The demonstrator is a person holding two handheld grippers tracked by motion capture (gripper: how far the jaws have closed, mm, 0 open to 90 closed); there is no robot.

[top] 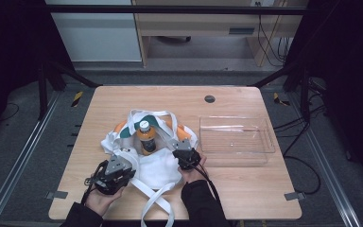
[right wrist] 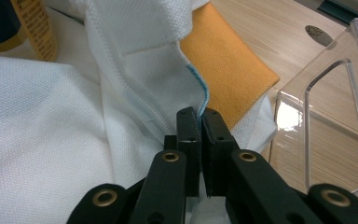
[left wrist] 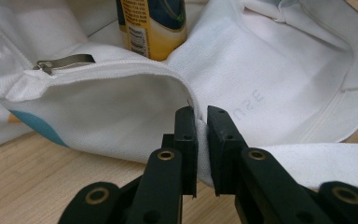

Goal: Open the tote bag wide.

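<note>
On the bench, seen from the high view, a white bag lies near the middle with an orange bottle standing upright in its open mouth. The bag's long white straps trail toward the near edge and cross there. The left tool sits at the bag's near-left rim, held by the person's left hand; the right tool sits at the bag's right rim, with the right hand behind it. A clear plastic tray lies to the right of the bag, just beside it. A dark round hole marks the far part of the bench.

Along the left gripper view, the left tool is clenched on the white bag's rim, a fold of cloth pinched between the two black jaws. A metal zipper pull lies on the rim to the left. The bottle, with its yellow-and-dark label, stands behind the rim inside the bag. A strap runs flat on the wood to the right.

Along the right gripper view, the right tool is clenched on a thin edge of the bag with light blue trim, held between its jaws. An orange panel of the bag lies just beyond on the wood. The tray's clear wall rises at the right, near the bag. The bottle's label shows at the upper left.
</note>
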